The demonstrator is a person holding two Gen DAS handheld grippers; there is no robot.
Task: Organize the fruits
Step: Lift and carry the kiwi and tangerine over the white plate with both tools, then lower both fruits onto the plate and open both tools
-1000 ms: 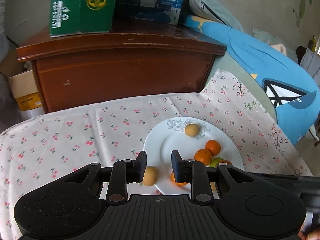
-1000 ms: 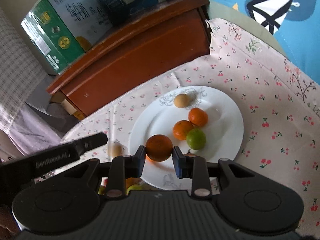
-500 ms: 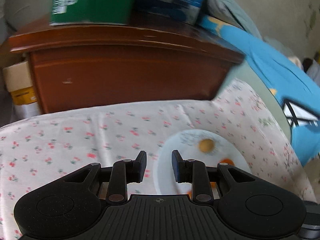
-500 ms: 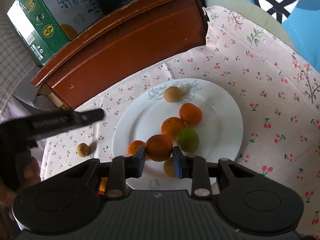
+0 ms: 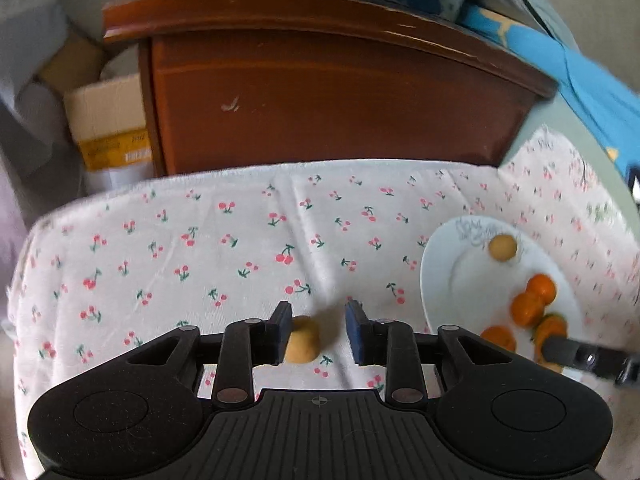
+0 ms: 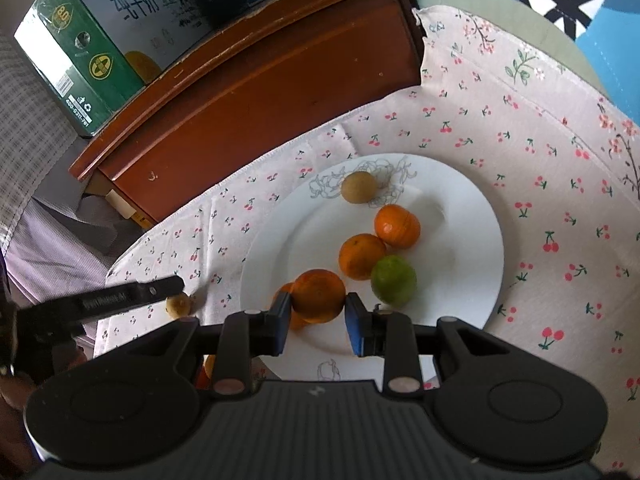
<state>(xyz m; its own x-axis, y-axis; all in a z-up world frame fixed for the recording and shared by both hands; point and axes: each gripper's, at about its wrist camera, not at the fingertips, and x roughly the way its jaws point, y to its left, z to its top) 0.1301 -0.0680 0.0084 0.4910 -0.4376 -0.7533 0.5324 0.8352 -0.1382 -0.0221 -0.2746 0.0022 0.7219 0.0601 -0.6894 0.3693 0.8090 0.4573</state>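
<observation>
At the lower centre of the left wrist view, a small tan fruit [image 5: 303,340] is seen on the cherry-print tabletop [image 5: 240,248], lying between the left tongs [image 5: 318,334] but off-centre, against the left pad with a gap to the right one; the jaws have just been opening and nothing is gripped. The white plate [image 5: 444,264] lies to the right. The right tongs [image 6: 316,320] are clamped on an orange [image 6: 319,295] over that plate
</observation>
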